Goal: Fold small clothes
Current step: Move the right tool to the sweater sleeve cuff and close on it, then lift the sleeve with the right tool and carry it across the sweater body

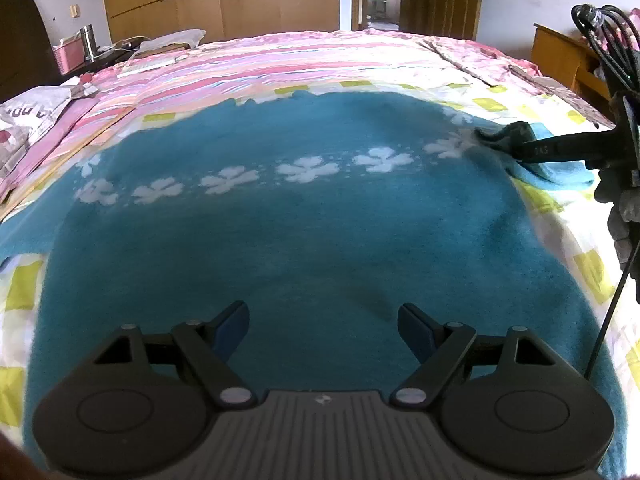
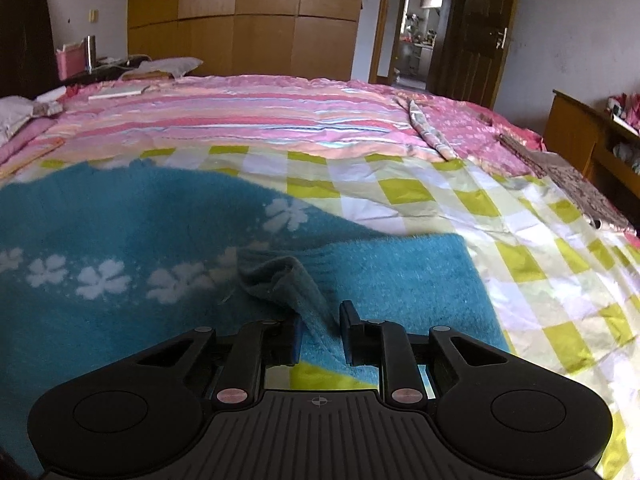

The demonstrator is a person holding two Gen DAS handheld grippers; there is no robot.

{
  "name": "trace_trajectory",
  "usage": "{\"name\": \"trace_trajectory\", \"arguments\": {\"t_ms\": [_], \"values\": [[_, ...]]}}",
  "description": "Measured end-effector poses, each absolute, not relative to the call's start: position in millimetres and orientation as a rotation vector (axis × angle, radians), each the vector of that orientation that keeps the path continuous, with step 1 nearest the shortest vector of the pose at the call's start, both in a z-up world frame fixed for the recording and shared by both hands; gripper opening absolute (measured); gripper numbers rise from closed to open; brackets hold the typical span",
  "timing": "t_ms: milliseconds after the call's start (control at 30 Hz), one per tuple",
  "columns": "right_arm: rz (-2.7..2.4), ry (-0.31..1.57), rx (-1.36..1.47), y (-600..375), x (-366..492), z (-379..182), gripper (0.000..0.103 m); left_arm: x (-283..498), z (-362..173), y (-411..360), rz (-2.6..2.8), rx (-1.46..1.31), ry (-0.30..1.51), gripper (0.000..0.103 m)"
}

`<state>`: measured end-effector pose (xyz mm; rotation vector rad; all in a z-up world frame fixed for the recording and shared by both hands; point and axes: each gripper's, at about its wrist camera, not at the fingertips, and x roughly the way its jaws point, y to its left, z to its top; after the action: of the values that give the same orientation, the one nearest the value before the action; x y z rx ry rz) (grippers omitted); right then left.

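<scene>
A teal fuzzy sweater with a row of white flowers lies flat on the bed. My left gripper hovers open over the sweater's lower body with nothing between its fingers. In the right wrist view the sweater's sleeve lies stretched out to the right. My right gripper is shut on a raised fold of that sleeve, and the pinched cloth stands up between the pads. The left wrist view shows the right gripper at the far right edge, holding that dark sleeve fold, with a gloved hand behind it.
The sweater rests on a yellow-and-white checked sheet over a pink striped quilt. A wooden bedside cabinet stands at the right, pillows lie at the left, and a wardrobe and an open doorway are behind. A black cable hangs at the right.
</scene>
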<state>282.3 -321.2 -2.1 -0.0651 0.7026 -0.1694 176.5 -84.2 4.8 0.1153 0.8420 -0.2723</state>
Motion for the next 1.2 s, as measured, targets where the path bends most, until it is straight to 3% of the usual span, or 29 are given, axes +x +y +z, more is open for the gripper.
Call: {"name": "trace_trajectory", "arguments": {"t_ms": [500, 733, 1200], "values": [[-0.154, 0.737, -0.161, -318.1, 293.0, -8.0, 0.028, 176.9, 2.8, -73.8, -0.275, 0.085, 0.849, 0.087], [-0.201, 0.760, -0.122, -312.4, 293.7, -4.8, 0.019, 177.3, 3.6, -67.1, -0.275, 0.064, 0.847, 0.087], [-0.117, 0.733, 0.145, -271.0, 302.7, 34.1, 0.015, 175.2, 12.5, -43.8, -0.252, 0.025, 0.819, 0.087]]}}
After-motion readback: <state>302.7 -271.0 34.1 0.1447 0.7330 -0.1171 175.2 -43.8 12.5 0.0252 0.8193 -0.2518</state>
